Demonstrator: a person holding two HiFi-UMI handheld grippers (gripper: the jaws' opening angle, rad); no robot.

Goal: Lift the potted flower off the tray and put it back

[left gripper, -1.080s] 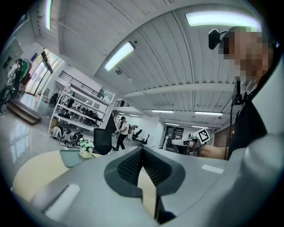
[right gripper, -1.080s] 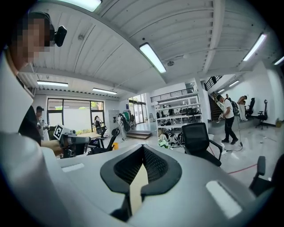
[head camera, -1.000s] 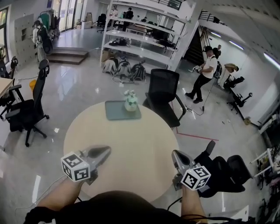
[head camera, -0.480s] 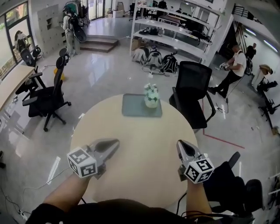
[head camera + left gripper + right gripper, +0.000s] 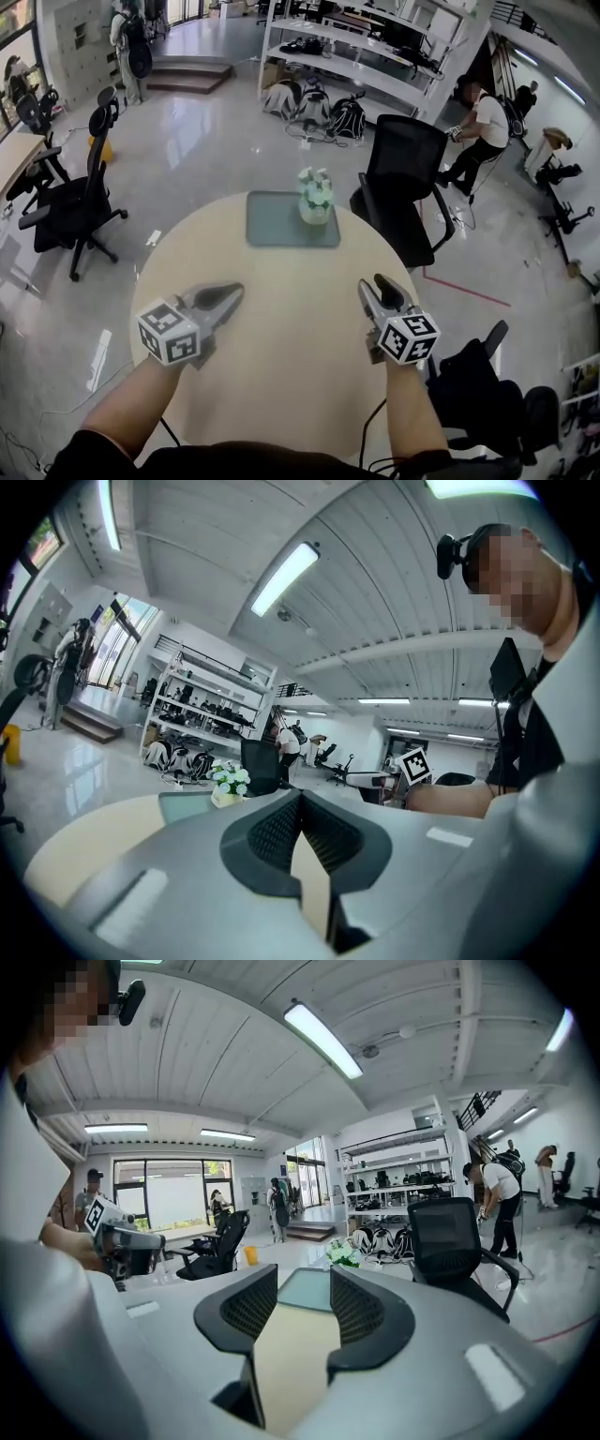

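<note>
A potted flower (image 5: 316, 197) with white blooms in a pale pot stands upright on the right part of a grey-green tray (image 5: 277, 221) at the far side of the round beige table (image 5: 281, 366). Both grippers hover over the near half of the table, well short of the tray. My left gripper (image 5: 225, 296) is shut and empty; the left gripper view shows its tips meeting (image 5: 300, 799), with the flower (image 5: 230, 780) far ahead. My right gripper (image 5: 373, 287) has its jaws opening with nothing between them (image 5: 303, 1283); beyond them lie the tray (image 5: 305, 1290) and flower (image 5: 342, 1253).
A black office chair (image 5: 408, 178) stands just behind the table's far right edge. Another black chair (image 5: 70, 202) is off to the left, and a third (image 5: 487, 384) sits low at the right. Shelving (image 5: 356, 47) and a standing person (image 5: 478, 122) are far back.
Both grippers have come forward over the table toward the tray. The right gripper's jaws have parted; the left's stay together.
</note>
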